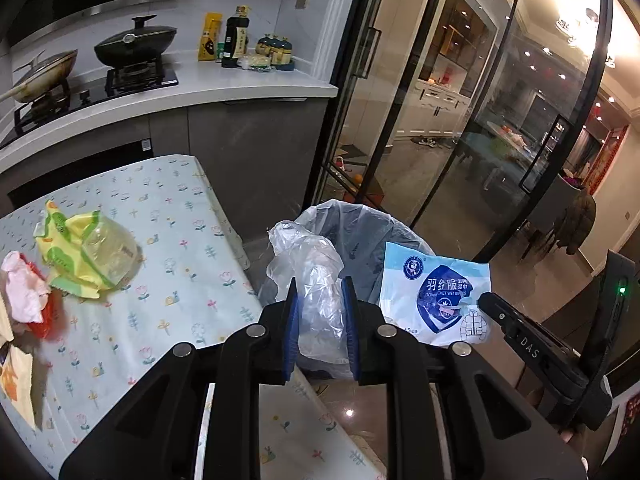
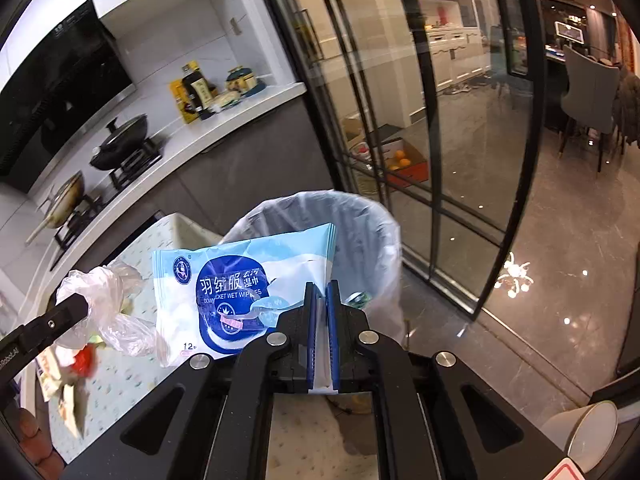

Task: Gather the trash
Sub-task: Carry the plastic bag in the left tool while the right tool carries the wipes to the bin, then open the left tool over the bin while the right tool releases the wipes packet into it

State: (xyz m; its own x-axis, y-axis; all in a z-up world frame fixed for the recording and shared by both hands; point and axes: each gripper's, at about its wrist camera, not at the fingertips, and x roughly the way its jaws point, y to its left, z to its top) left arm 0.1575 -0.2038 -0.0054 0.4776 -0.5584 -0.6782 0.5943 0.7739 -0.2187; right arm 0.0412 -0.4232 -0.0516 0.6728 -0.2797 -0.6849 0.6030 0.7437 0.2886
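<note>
Trash bin (image 1: 360,236), lined, is standing just beside the surface (image 1: 168,216). Left tongs (image 1: 320,300) are clenching a clear plastic bag (image 1: 312,272) near the bin; right tongs (image 2: 322,300) are pinching a wet-wipes packet (image 2: 240,284) near its rim.

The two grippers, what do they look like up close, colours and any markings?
Both are black, angular linkages with silver round pivot pins and blue finger pads. The left gripper and right gripper match; white lettering reading DAS marks the right one's side.

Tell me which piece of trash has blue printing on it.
The wet wipes packet in the right hand-held gripper; the left one's plastic bag is clear and unprinted.
</note>
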